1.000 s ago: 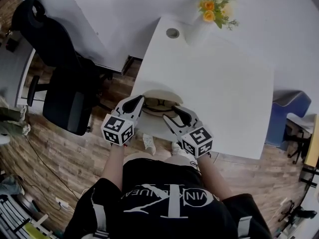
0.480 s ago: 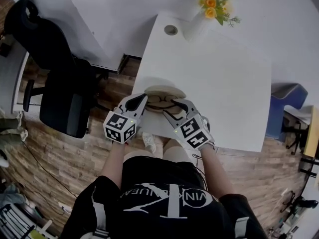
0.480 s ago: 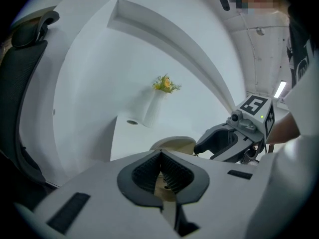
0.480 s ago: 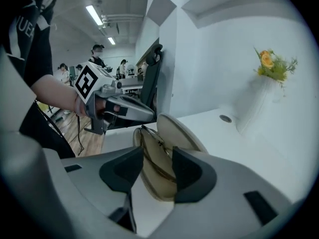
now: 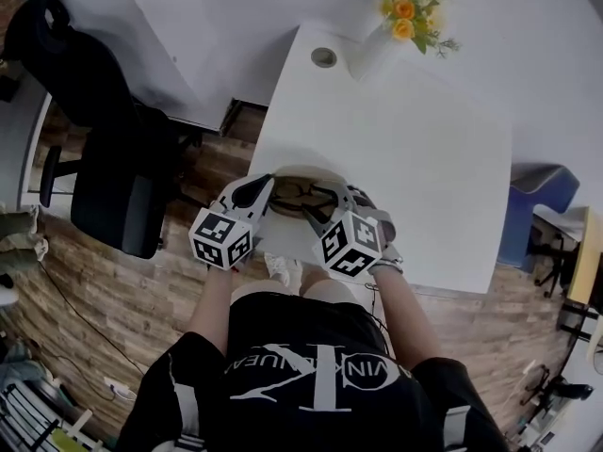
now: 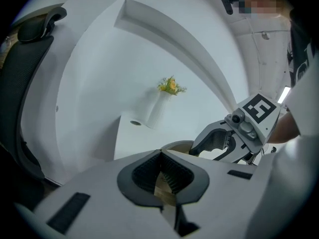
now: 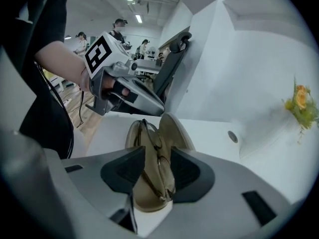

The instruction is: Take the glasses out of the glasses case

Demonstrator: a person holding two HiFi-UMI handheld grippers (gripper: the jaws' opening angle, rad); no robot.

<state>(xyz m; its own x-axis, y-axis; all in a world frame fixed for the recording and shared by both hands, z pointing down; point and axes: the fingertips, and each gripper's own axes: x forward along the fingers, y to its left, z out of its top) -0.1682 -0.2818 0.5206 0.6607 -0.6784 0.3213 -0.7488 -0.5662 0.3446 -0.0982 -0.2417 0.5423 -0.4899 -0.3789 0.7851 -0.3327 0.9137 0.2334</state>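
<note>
A tan glasses case [image 5: 303, 175] lies open near the white table's [image 5: 424, 158] front edge. Thin-framed glasses [image 5: 303, 192] rest inside it. My left gripper [image 5: 268, 185] is at the case's left end, and in the left gripper view its jaws [image 6: 162, 172] are shut on a tan edge of the case [image 6: 175, 144]. My right gripper [image 5: 318, 205] points down into the case. In the right gripper view, the right gripper [image 7: 157, 173] has just been closing its jaws. They straddle the glasses [image 7: 149, 136] in the case [image 7: 175, 133] without pressing on them.
A white vase of yellow flowers [image 5: 382, 50] stands at the table's far edge beside a round cable hole [image 5: 324, 57]. A black office chair [image 5: 104, 158] is on the left and a blue seat [image 5: 532, 205] on the right. Wooden floor lies below the front edge.
My right gripper has rolled, turning its marker cube, and come down over the open case. The left gripper has stayed at the case's left end.
</note>
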